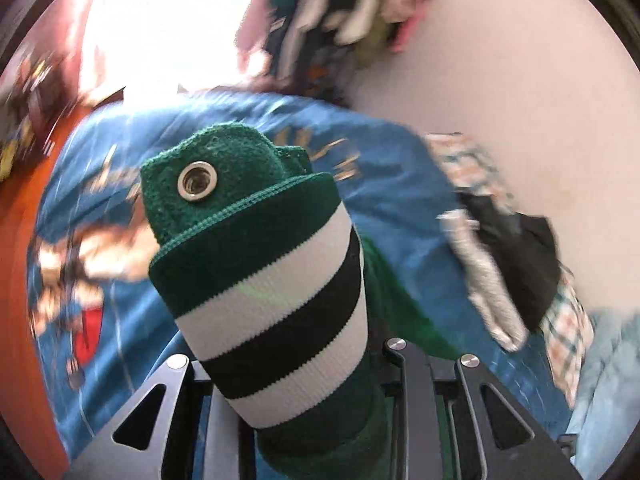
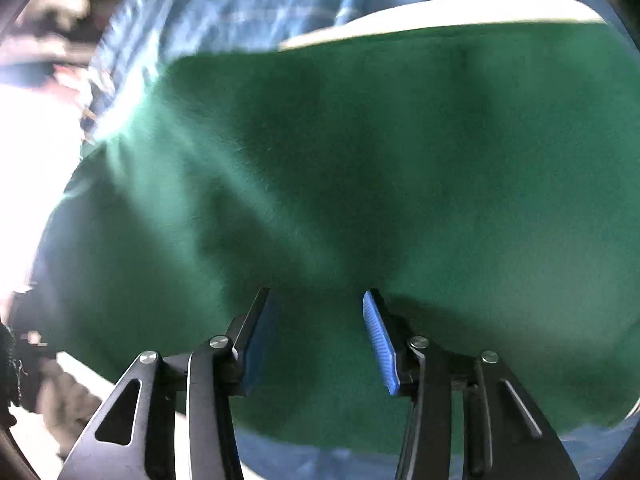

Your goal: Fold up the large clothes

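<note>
In the left wrist view my left gripper (image 1: 296,412) is shut on the green garment (image 1: 240,216): a bunched end with white and black ribbed stripes and a metal eyelet (image 1: 197,181) stands up between the fingers and hides the pads. In the right wrist view the same green garment (image 2: 360,168) fills most of the frame, spread over the blue bedspread (image 2: 240,4). My right gripper (image 2: 316,320) is open just above the green cloth, blue pads (image 2: 380,344) apart, nothing between them.
The blue printed bedspread (image 1: 400,184) covers the bed. A heap of other clothes, checked, grey and black (image 1: 508,252), lies at the right. More mixed clothes (image 1: 340,20) are piled at the back by a pale wall (image 1: 500,80). An orange floor edge (image 1: 24,280) shows at left.
</note>
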Demonstrator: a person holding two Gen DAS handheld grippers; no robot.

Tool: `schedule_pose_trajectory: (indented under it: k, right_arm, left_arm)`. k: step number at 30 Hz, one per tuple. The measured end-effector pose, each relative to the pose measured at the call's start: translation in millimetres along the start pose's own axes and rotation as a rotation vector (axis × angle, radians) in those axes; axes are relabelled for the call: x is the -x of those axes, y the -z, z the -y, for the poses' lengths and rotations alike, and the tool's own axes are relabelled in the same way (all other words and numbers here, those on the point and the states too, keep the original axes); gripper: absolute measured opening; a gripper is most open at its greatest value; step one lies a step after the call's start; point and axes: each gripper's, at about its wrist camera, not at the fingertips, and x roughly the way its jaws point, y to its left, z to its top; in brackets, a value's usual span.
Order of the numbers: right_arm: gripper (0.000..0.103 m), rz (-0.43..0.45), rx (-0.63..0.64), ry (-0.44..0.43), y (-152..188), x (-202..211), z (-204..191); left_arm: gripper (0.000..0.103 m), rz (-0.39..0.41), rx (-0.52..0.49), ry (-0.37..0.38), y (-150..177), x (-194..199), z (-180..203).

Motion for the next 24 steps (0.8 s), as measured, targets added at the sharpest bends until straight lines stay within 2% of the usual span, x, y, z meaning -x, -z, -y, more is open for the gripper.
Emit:
schedule_pose_trajectory:
  k: [2, 5, 9, 12, 13, 15, 17, 19, 21, 24]
  right_arm:
    - [0.049, 0.088, -0.065, -0.002, 19, 38, 29]
    - [0.052, 0.225, -0.201, 0.052, 58, 96, 97]
    - [0.052, 0.234, -0.429, 0.089, 102, 123, 198]
    - [0.052, 0.223, -0.569, 0.072, 133, 126, 258]
    - [0.052, 0.220, -0.592, 0.077, 139, 126, 267]
    - [0.052, 0.223, -0.626, 0.074, 153, 127, 286]
    - [0.052, 0.222, -0.642, 0.069, 158, 128, 290]
    - [0.052, 0.219, -0.655, 0.049, 162, 127, 295]
    - [0.052, 0.214, -0.650, 0.039, 162, 126, 290]
    - [0.052, 0.194, -0.621, 0.020, 160, 130, 288]
  left_arm:
    - [0.022, 0.031, -0.094, 0.053, -3, 20, 32]
    - [0.021, 0.057, -0.236, 0.140, 4, 43, 80]
    - [0.021, 0.048, -0.454, 0.286, 39, 65, 159]
    - [0.021, -0.030, -0.592, 0.417, 90, 72, 214]
    - [0.021, -0.089, -0.635, 0.469, 116, 72, 235]
    - [0.020, -0.179, -0.663, 0.518, 154, 64, 261]
    - [0.020, -0.302, -0.711, 0.532, 209, 46, 284]
    - [0.020, -0.389, -0.751, 0.516, 252, 28, 294]
    - [0.020, -0.470, -0.822, 0.447, 297, 5, 298]
    - [0.022, -0.510, -0.942, 0.356, 332, -12, 299]
